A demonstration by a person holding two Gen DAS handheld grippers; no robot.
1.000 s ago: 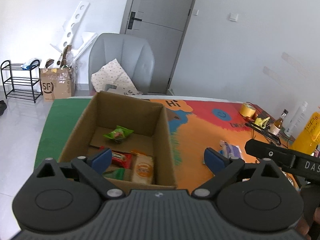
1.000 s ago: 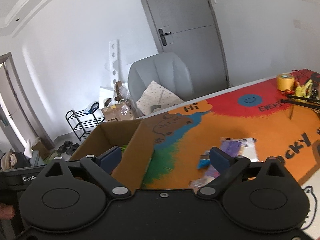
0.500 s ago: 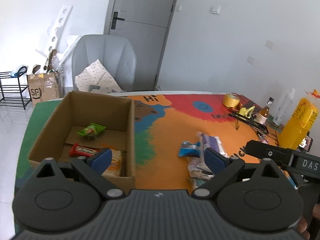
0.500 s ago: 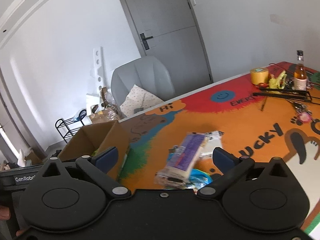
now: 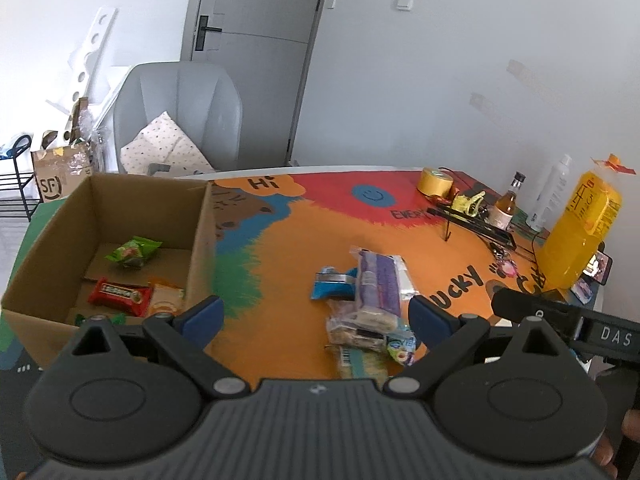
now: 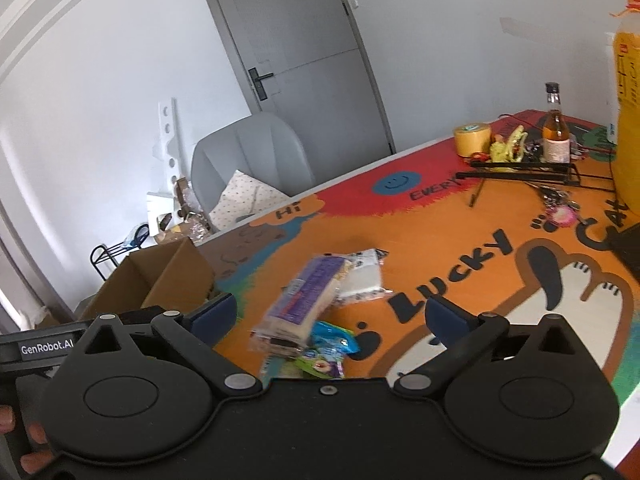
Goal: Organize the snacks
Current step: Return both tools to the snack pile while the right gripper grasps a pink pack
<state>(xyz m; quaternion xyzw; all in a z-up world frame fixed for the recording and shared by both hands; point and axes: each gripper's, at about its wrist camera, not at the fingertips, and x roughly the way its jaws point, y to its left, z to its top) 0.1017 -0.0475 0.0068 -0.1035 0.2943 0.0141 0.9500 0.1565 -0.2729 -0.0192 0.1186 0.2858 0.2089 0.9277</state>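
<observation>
A pile of snack packets lies on the colourful mat, topped by a purple packet [image 5: 379, 280] [image 6: 308, 296] with a blue packet [image 5: 332, 286] [image 6: 334, 340] beside it. An open cardboard box [image 5: 200, 248] [image 6: 160, 276] at the left holds a green packet [image 5: 134, 252], a red bar [image 5: 120, 294] and an orange packet [image 5: 166, 298]. My left gripper [image 5: 316, 316] is open, hovering between the box and the pile. My right gripper [image 6: 332, 314] is open above the near end of the pile, nothing between its pads.
At the far right stand a yellow tape roll [image 5: 434, 182], a small brown bottle [image 6: 555, 132], a black wire rack [image 6: 520, 170], a white bottle [image 5: 550, 192] and a big yellow jug [image 5: 580, 224]. A grey chair [image 5: 180, 116] stands behind the table.
Both grippers have swung right, away from the box and toward the snack pile, which now sits lower and nearer in both views. Both stay open and empty.
</observation>
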